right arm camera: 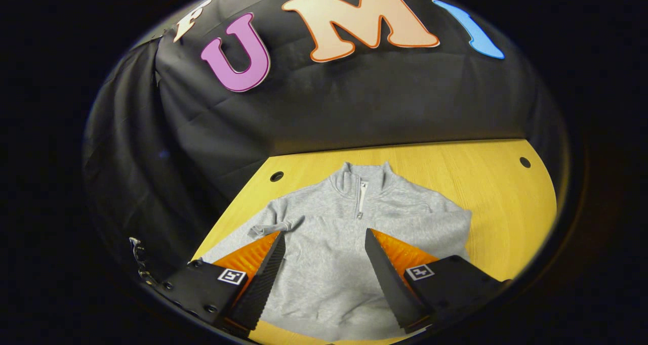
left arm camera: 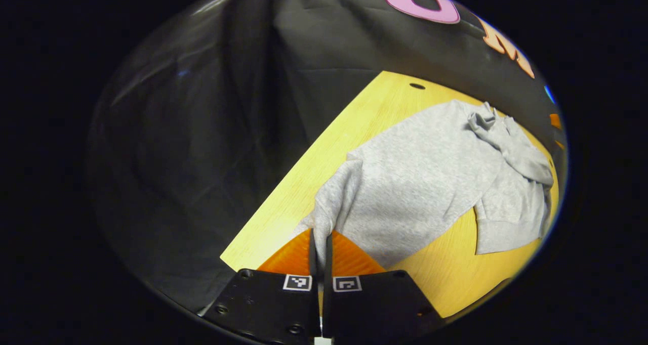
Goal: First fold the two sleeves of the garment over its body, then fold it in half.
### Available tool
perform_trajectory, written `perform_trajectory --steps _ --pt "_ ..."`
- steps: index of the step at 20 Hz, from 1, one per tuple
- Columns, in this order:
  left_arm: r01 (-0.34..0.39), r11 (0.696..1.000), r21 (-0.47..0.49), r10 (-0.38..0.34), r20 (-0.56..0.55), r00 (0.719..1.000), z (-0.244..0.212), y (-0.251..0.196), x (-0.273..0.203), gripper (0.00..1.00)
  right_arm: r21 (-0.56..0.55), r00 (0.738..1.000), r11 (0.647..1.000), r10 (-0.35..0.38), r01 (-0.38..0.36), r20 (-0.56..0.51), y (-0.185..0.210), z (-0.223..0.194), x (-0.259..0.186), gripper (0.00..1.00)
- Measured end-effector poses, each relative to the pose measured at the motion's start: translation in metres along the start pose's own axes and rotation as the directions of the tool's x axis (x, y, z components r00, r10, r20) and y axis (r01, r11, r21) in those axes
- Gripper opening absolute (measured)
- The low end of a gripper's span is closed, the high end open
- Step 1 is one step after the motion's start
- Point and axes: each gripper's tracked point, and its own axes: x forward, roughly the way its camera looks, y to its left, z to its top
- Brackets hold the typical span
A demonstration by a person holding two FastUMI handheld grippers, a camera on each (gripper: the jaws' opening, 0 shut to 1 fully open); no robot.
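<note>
Presently one garment (right arm camera: 324, 244), a soft grey fleece pullover with a stand-up collar and a short zip (right arm camera: 360, 198), lies flat on one pale wooden table (right arm camera: 455, 168) with round holes in its top. In the left gripper view the left gripper (left arm camera: 320, 244) has its jaws pressed together, pinching a sleeve (left arm camera: 329, 203) lifted off the board. In the right gripper view the right gripper (right arm camera: 324, 249) hangs over the body with jaws spread wide, gripping nothing. The other sleeve (left arm camera: 511, 142) lies crumpled across the body.

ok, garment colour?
Light heather grey sweatshirt with a short zip collar; clearest in the right gripper view.
</note>
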Motion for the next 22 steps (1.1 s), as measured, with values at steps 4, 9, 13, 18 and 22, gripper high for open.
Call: perform_trajectory --steps 4,9,13,18,22 --pt "0.070 0.995 -0.067 -0.068 0.032 0.997 0.040 -0.018 -0.007 0.00 0.014 1.000 1.000 -0.025 0.025 -0.003 -0.029 -0.010 -0.023 0.95" --pt "0.142 0.987 -0.080 -0.130 0.144 0.981 0.119 -0.043 -0.023 0.00 0.040 0.998 0.997 -0.062 0.062 -0.001 -0.064 -0.016 -0.053 0.98" --pt "0.173 0.985 0.007 -0.171 0.204 0.964 0.169 -0.082 -0.028 0.00 0.048 0.995 0.994 -0.099 0.097 0.027 -0.093 -0.017 -0.079 0.95" --pt "0.258 0.957 0.135 -0.283 0.231 0.931 0.210 -0.161 -0.036 0.00 0.076 0.986 0.985 -0.158 0.154 0.060 -0.129 -0.018 -0.113 0.98" --pt "0.344 0.911 0.230 -0.395 0.241 0.886 0.234 -0.239 -0.049 0.00 0.097 0.979 0.977 -0.197 0.191 0.057 -0.156 -0.029 -0.135 0.98"
